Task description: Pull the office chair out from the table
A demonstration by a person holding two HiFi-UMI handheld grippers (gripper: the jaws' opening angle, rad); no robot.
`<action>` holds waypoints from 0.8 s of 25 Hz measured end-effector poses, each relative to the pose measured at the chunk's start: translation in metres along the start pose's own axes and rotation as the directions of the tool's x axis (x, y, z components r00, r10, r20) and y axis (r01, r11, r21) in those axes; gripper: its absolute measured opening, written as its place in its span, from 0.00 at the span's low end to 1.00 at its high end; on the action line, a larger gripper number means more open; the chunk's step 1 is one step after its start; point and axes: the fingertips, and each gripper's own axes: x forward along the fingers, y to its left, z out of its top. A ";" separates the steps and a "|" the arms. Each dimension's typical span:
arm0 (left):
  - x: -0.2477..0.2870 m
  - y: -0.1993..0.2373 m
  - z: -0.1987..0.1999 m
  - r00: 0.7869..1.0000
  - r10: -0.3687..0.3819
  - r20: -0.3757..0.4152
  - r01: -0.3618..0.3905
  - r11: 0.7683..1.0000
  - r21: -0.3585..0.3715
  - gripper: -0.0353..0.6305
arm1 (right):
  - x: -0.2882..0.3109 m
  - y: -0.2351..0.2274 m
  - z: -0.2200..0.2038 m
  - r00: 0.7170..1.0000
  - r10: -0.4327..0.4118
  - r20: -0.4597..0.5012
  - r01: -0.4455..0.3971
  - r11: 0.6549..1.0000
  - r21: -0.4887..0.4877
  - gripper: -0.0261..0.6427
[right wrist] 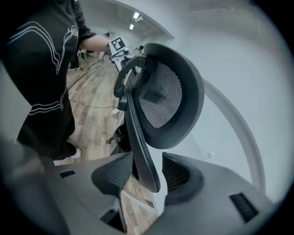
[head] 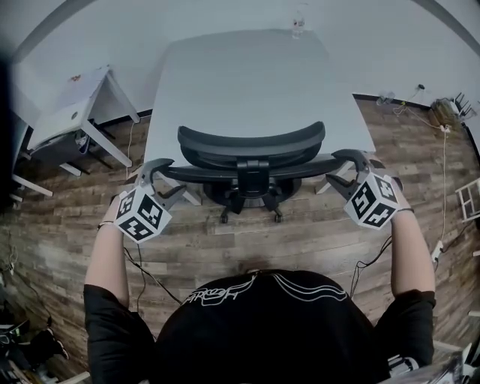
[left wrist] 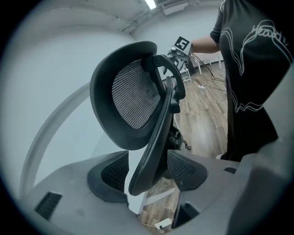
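Office chair (head: 251, 150): black, curved mesh backrest, wheeled base; upright, seat tucked under the table's 6 o'clock edge, back facing 6 o'clock. Table (head: 247, 75): pale grey rectangular top, 12 o'clock of chair.

I get soft, even light in all three views, from white ceiling strip lights (left wrist: 149, 3) overhead, and shadows on the brown wood-plank floor (head: 225, 247) are faint. Each view bows toward its rim and falls to black corners; the near foreground in both gripper views looks soft.
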 end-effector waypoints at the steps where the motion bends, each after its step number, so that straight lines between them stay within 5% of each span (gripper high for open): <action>1: 0.004 0.000 0.001 1.000 -0.021 -0.003 0.021 1.000 0.011 0.42 | 0.004 0.002 -0.002 1.000 0.011 -0.015 -0.011 1.000 -0.021 0.35; 12: 0.032 -0.006 -0.012 0.989 -0.090 -0.121 0.109 0.981 0.163 0.41 | 0.040 0.010 -0.012 0.990 0.062 -0.124 -0.082 0.983 -0.164 0.34; 20: 0.037 -0.004 -0.015 0.985 -0.070 -0.158 0.110 0.960 0.256 0.29 | 0.042 0.012 -0.013 0.986 0.073 -0.152 -0.104 0.972 -0.210 0.30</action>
